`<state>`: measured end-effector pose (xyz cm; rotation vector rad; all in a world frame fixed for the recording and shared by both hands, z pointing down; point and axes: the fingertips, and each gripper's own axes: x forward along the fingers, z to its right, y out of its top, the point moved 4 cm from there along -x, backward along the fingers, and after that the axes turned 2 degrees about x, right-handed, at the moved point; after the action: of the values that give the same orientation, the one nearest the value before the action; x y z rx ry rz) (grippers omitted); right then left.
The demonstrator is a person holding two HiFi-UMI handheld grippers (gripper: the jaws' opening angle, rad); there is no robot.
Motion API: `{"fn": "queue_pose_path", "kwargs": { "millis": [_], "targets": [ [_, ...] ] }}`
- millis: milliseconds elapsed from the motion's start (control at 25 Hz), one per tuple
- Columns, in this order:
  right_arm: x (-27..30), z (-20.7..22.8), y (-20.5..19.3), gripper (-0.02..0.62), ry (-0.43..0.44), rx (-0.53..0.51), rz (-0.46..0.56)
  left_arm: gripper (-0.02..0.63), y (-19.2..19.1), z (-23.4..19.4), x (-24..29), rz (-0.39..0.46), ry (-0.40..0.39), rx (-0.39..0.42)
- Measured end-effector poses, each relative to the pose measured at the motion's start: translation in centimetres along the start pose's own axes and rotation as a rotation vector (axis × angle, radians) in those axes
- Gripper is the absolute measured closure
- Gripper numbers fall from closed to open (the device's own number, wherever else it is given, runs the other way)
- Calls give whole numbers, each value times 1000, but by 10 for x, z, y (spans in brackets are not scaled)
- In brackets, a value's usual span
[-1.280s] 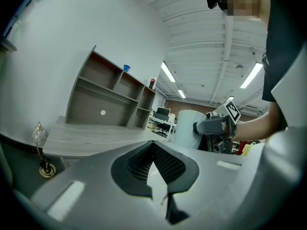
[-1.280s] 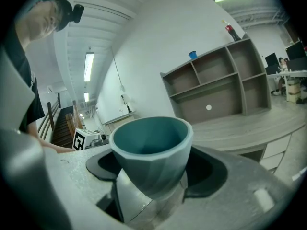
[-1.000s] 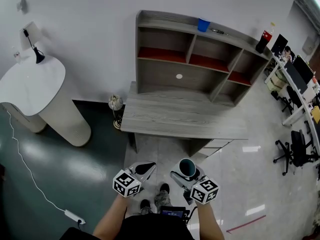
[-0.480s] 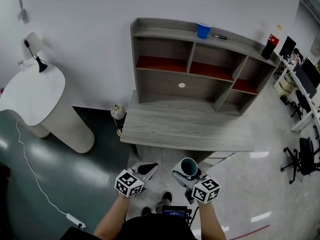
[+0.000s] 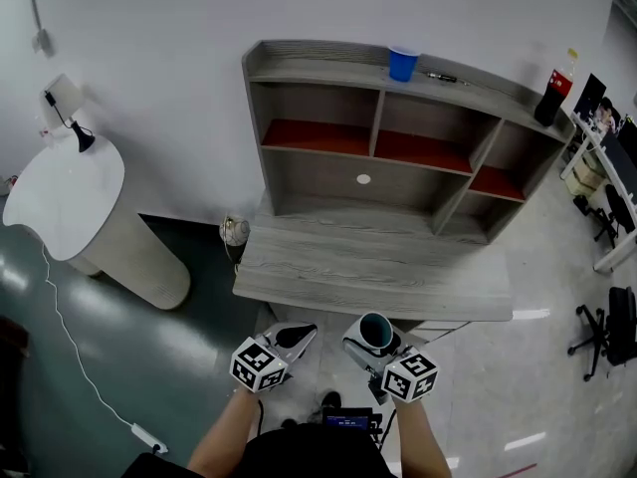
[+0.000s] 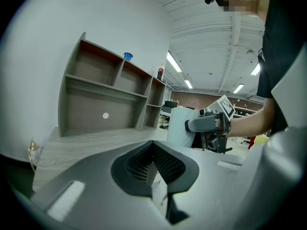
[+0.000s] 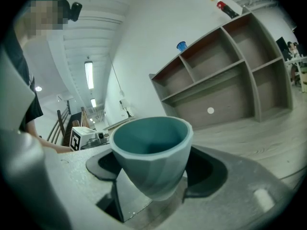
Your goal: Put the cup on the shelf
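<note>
A teal faceted cup (image 7: 152,152) is held upright between the jaws of the right gripper (image 5: 370,347). The jaws are clamped on its lower walls, a grip shown clearly only in the right gripper view. In the head view the cup is seen in the air, just short of the near edge of a grey wood-grain desk (image 5: 368,267). It is well apart from the grey shelf unit with red boards (image 5: 398,118) on the desk's far side. A blue cup (image 5: 403,64) is stood on the unit's top board. In its own view, the left gripper (image 6: 153,163) is shown with jaws pressed together and nothing between them.
</note>
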<state>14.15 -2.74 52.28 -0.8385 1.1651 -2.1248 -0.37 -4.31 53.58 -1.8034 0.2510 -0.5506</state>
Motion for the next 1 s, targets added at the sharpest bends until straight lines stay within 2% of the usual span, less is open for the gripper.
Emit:
{"fn": "queue_pose_path", "kwargs": {
  "millis": [520,800,1000],
  "targets": [
    [20,24,7,216,79,1,-50,609,-4,-12,10,3,94,-54],
    [33,33,5,216,60,8,-62,609,-12,-32,17,-1,99,-82],
    [40,48,15,216,22,-3,-74,609,0,-51,34,45,70,-93]
  ]
}}
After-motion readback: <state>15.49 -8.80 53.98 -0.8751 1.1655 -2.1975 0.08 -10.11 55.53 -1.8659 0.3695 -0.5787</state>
